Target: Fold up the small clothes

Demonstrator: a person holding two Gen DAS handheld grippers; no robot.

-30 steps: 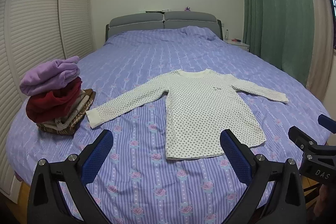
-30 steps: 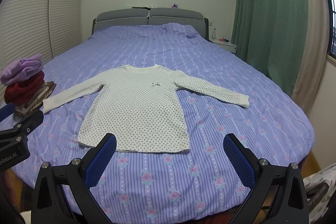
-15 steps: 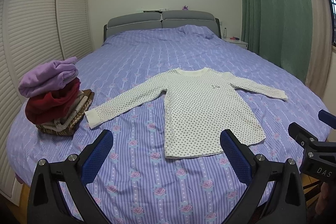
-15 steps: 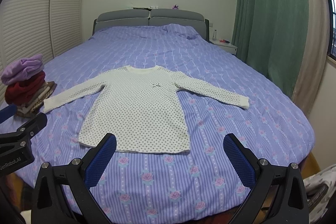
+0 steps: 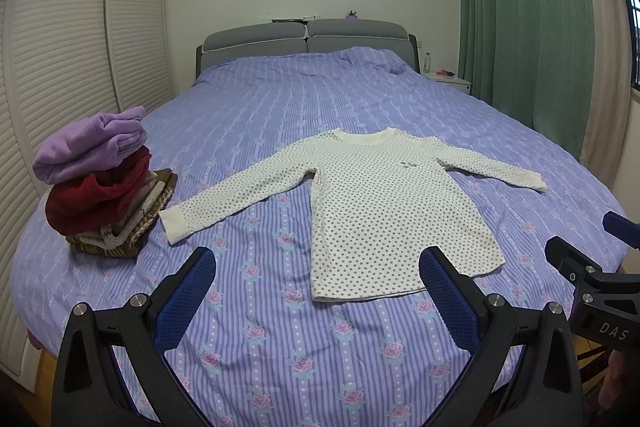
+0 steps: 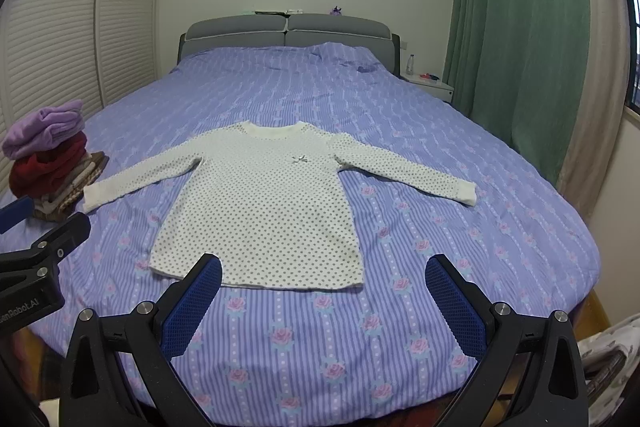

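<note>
A cream long-sleeved top with grey dots (image 5: 384,211) (image 6: 268,207) lies flat on the bed, front up, both sleeves spread out sideways, hem toward me. My left gripper (image 5: 318,267) hangs open above the near part of the bed, just short of the hem, holding nothing. My right gripper (image 6: 322,273) is open too, its left finger (image 6: 196,303) over the hem's edge in the picture, with nothing between the fingers. Each gripper shows at the edge of the other's view.
A stack of folded clothes (image 5: 96,187) (image 6: 48,163), lilac on top of red, sits at the bed's left edge beside the left cuff. The bed (image 5: 320,99) has a purple striped cover. Louvred wardrobe doors (image 5: 60,67) stand left, green curtains (image 5: 520,19) and a nightstand (image 5: 448,81) right.
Both grippers have drawn back and tilted up slightly, so the top sits a little farther away and lower in view. The top itself has not moved.
</note>
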